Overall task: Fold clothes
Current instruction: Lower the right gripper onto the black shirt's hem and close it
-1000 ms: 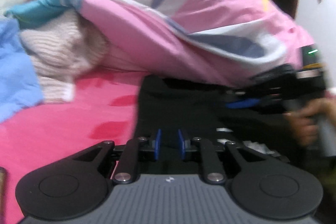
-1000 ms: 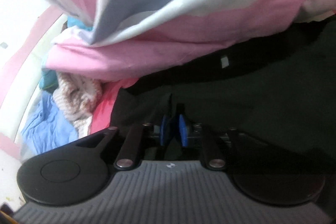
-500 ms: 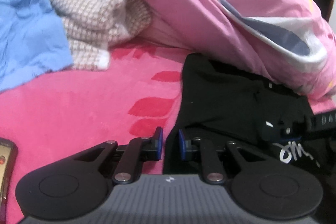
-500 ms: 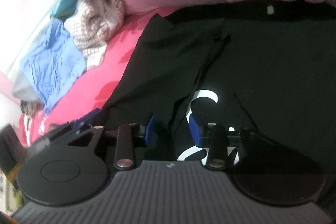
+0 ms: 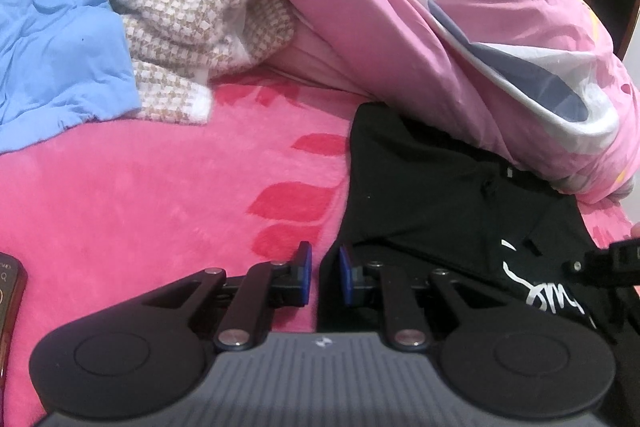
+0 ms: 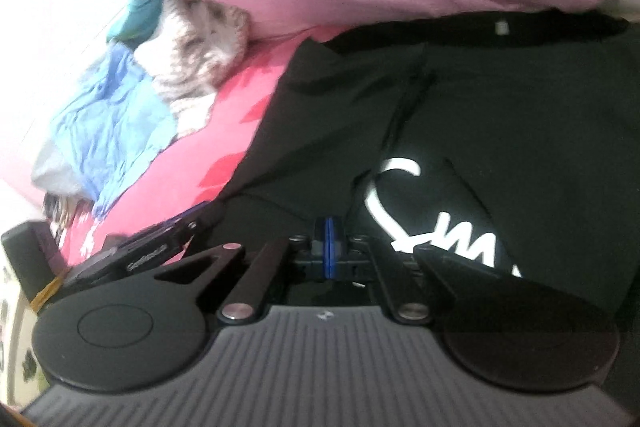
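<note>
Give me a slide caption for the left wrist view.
Left gripper poised at the black shirt's edge on a pink bedspread.

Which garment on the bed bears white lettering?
The black garment, beneath the pink quilt's edge; the blue one and the knitted beige one are unlettered.

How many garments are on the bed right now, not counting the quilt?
3: black shirt spread at right, houndstooth knit bunched against the quilt, blue garment far left. More may be hidden under the quilt.
</note>
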### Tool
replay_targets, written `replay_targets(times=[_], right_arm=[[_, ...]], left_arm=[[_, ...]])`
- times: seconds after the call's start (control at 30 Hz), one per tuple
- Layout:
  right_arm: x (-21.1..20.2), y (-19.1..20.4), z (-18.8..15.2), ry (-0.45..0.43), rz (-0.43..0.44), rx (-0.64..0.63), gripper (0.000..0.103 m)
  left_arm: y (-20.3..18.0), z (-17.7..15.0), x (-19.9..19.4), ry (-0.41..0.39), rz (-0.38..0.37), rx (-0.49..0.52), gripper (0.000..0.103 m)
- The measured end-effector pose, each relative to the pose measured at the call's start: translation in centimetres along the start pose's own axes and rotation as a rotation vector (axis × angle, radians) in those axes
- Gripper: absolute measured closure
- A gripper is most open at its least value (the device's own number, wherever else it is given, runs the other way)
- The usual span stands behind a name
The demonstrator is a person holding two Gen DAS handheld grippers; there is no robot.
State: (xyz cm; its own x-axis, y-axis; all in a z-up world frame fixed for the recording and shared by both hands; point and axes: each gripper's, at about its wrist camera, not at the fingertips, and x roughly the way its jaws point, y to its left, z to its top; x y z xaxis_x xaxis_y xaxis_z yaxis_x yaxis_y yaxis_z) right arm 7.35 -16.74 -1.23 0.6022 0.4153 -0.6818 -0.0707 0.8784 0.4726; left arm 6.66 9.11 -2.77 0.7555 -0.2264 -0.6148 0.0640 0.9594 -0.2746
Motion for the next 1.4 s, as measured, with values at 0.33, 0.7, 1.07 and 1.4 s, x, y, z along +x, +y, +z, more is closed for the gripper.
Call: replay_targets(times=[0.33,0.7,1.07,1.4], right_arm=[[2.9,2.4,-0.3,-0.001,-0.102,-0.235,0.09],[0.3,2.0,-0.6,-0.017,-0.02,-0.101,0.101],[-0.2,2.4,-0.8,0.031,-0.101,-0.139,0.096],[3.3,3.7,6.1,-0.115,-0.191,-0.434,0.074]], left_arm=[[0.0,0.0,-0.1,0.004,-0.003,-0.005,0.086],[0.4,0.3,0.0,0.013,-0.017,-0.019,0.086],[1.1,0.9,-1.1,0.017,-0.051,-0.076,0.079],[-0.7,1.2,-0.2,-0.016,-0.053,0.008,0.065]])
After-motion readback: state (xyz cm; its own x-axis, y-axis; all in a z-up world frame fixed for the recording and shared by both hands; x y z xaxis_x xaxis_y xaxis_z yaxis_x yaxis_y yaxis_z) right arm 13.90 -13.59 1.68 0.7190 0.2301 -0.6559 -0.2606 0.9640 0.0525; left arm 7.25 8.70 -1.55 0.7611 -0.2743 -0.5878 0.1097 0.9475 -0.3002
